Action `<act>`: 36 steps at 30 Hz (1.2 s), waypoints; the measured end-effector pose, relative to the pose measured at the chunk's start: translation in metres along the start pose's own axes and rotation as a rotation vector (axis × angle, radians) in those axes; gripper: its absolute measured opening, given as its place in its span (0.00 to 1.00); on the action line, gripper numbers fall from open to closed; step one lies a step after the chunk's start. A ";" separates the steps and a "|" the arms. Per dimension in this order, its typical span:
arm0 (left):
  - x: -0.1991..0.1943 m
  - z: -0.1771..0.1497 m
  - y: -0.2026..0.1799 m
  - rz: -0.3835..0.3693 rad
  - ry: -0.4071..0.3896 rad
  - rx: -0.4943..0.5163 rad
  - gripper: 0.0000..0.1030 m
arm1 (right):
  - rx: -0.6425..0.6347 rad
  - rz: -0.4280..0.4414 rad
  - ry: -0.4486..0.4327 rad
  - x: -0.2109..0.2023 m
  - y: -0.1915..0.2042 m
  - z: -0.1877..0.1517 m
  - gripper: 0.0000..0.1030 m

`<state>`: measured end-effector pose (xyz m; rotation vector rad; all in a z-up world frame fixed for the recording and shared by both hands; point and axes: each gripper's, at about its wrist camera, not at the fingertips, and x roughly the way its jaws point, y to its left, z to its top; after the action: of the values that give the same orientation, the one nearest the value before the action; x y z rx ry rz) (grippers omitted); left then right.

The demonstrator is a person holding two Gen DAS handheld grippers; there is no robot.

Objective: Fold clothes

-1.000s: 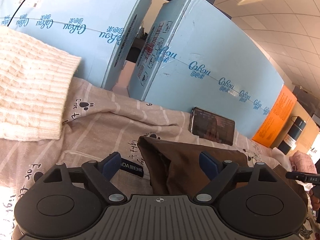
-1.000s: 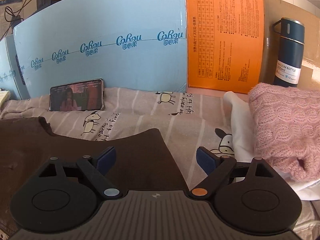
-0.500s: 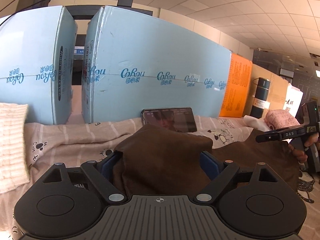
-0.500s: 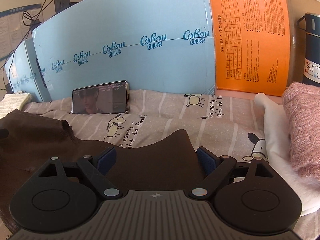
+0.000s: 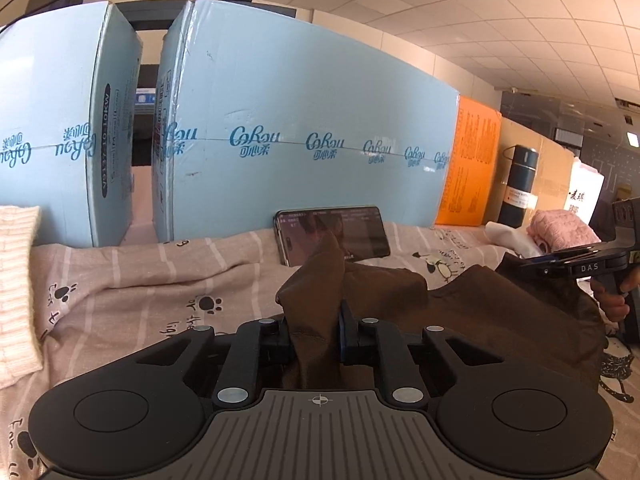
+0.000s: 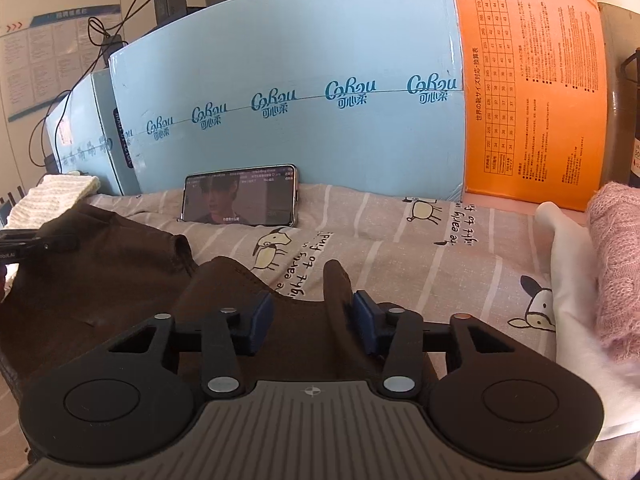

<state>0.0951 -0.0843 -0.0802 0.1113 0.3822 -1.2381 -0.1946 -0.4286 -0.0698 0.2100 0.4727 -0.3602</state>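
Bedsheet (image 5: 132, 280) | left gripper (image 5: 314, 330) pinching brown garment (image 5: 460, 312) – pads hidden | right gripper (image 6: 314, 318) half-closed – grip unclear

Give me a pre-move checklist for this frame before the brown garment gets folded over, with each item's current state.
1. Left tongs shut on the brown garment: ok, fabric pinched between the pads.
2. Right tongs shut on the garment: not ok, pads apart, cloth only lies between them.
3. Both grips on matching corners: cannot tell.
4. Phone clear of the garment: ok, it leans on the blue box behind it.
5. Pink sweater and white cloth apart from the garment: ok.
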 end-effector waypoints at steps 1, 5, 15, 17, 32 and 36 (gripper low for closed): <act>-0.002 0.000 -0.002 0.007 -0.009 0.007 0.14 | -0.015 -0.023 0.006 0.002 0.000 -0.002 0.19; -0.012 0.003 -0.012 0.028 -0.054 0.040 0.12 | -0.038 -0.072 -0.021 -0.003 0.001 -0.003 0.08; -0.089 0.006 -0.054 0.065 -0.299 0.084 0.09 | 0.000 -0.093 -0.328 -0.096 0.014 -0.008 0.05; -0.111 0.002 -0.063 0.057 -0.350 0.076 0.09 | 0.009 -0.098 -0.391 -0.115 0.016 -0.009 0.05; -0.224 -0.059 -0.126 -0.122 -0.337 0.102 0.09 | 0.170 -0.131 -0.493 -0.233 0.030 -0.108 0.05; -0.225 -0.072 -0.127 -0.170 -0.240 0.095 0.10 | 0.191 -0.144 -0.470 -0.249 0.033 -0.132 0.05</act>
<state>-0.1013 0.0965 -0.0541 0.0102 0.1258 -1.4201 -0.4419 -0.2900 -0.0620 0.2677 -0.0119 -0.5794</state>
